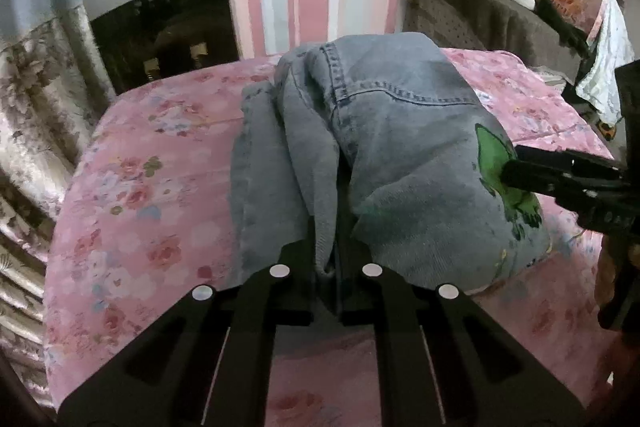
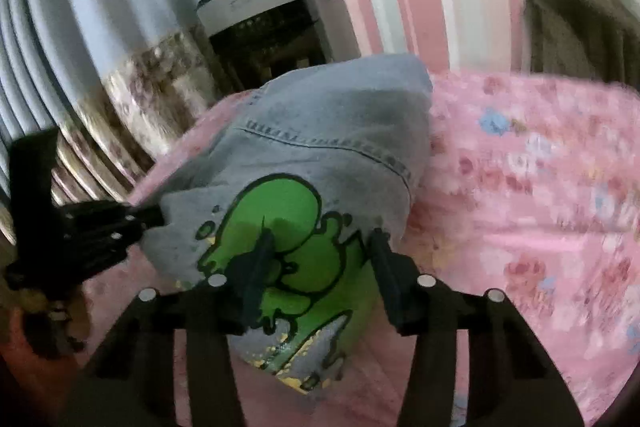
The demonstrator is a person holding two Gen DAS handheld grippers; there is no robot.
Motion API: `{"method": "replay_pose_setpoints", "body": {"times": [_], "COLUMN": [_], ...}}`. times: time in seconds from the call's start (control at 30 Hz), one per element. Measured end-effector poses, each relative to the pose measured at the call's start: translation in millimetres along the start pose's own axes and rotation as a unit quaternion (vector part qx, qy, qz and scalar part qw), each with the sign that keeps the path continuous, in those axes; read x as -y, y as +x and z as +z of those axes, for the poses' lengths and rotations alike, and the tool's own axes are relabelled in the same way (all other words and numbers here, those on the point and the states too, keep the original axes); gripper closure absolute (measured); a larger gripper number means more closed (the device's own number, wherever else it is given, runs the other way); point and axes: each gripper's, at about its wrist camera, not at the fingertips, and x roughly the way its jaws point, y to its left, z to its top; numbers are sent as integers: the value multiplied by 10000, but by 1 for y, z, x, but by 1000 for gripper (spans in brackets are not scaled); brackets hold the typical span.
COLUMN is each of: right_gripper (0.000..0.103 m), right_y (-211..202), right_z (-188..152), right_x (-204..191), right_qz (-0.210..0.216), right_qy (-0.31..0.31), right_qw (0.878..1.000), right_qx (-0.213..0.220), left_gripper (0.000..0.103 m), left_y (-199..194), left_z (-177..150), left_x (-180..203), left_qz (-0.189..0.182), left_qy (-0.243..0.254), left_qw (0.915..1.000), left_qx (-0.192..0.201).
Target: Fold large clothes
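Observation:
A grey-blue pair of jeans with a green cartoon print lies bunched and partly folded on a pink floral bed cover. My left gripper is shut on a fold of the denim at its near edge. It also shows in the right wrist view pinching the jeans' left edge. My right gripper is open, its fingers straddling the printed part of the jeans. In the left wrist view the right gripper touches the green print from the right.
A striped pink wall stands behind the bed. A silver appliance with blue cloth on top stands at the back left beside a floral curtain. A brown headboard with bags and clothes is at the back right.

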Motion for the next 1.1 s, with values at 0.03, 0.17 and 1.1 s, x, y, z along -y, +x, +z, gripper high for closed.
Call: {"method": "replay_pose_setpoints", "body": {"times": [0.03,0.17,1.1], "right_gripper": [59,72,26], "right_y": [0,0,-17], "right_z": [2,14,-6], "right_x": [-4,-41,-20], "right_qz": [22,-171,-475], "right_qy": [-18,-612,-344], "right_qw": [10000,9979,9967], "right_qx": [17,146,565], "left_gripper": [97,97,24], "left_y": [-3,-15,0], "left_z": [-2,-10,-46], "left_x": [-4,-24,-70], "left_qz": [33,84,330], "left_qy": [-46,-244,-1441], "left_qw": [10000,9997,9890], "left_qx": [24,34,-59]}}
